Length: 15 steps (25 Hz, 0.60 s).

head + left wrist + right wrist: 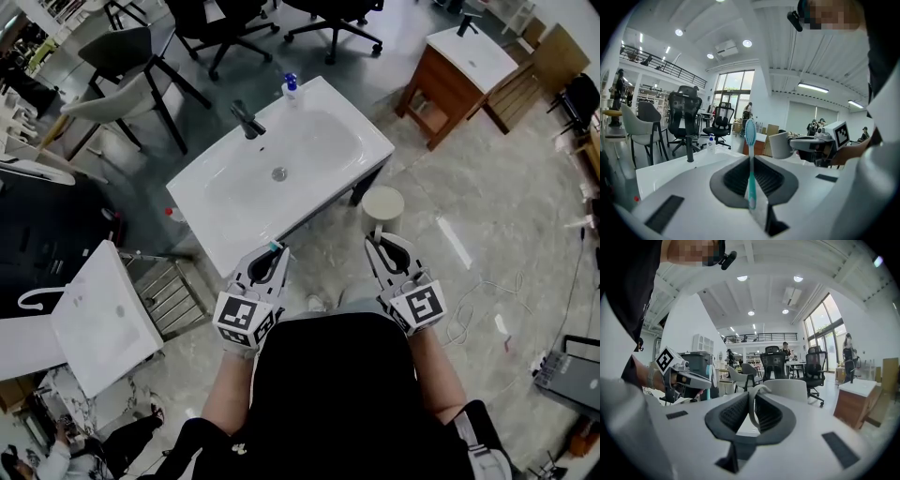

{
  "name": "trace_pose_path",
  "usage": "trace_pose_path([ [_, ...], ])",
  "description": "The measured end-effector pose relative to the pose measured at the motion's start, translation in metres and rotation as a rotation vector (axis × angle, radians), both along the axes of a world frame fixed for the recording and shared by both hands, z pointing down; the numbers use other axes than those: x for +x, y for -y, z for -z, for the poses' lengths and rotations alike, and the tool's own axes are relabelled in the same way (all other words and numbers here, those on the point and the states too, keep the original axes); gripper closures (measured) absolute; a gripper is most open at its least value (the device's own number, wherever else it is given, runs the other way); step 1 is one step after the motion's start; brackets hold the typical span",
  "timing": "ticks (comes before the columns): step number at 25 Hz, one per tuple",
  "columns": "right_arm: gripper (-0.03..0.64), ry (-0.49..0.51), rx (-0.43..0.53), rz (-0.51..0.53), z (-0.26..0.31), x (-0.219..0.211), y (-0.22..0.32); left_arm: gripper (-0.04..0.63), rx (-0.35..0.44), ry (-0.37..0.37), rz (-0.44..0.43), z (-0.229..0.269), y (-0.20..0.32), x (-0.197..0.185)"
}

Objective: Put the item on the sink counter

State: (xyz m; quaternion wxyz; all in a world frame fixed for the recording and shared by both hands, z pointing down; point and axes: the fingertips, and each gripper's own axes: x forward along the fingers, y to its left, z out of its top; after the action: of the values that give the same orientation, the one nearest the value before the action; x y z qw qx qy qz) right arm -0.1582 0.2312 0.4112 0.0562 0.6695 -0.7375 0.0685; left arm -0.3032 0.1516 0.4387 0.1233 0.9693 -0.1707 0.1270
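Between the jaws of the left claw (275, 253), shut on it, the toothbrush (750, 140) stands with its long axis upright. Straight ahead of both claws lies the sink bench (202, 192), nearer the left one. The right claw (377, 244) seems clamped on the handle of a cup (787, 389).

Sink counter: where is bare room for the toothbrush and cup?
The sink counter is bare at its left end beside the basin and along the front rim. The back edge is crowded: faucet, soap bottle.
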Motion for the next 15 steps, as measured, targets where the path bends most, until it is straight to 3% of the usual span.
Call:
trace_pose_path([
  [5, 0.563, -0.004, -0.007, -0.015, -0.008, 0.021, 0.024, 0.555, -0.006, 0.008, 0.003, -0.007, 0.024, 0.013],
  [15, 0.563, 0.008, 0.019, 0.098, -0.014, 0.091, 0.094, 0.555, -0.017, 0.016, 0.102, -0.012, 0.080, 0.074],
])
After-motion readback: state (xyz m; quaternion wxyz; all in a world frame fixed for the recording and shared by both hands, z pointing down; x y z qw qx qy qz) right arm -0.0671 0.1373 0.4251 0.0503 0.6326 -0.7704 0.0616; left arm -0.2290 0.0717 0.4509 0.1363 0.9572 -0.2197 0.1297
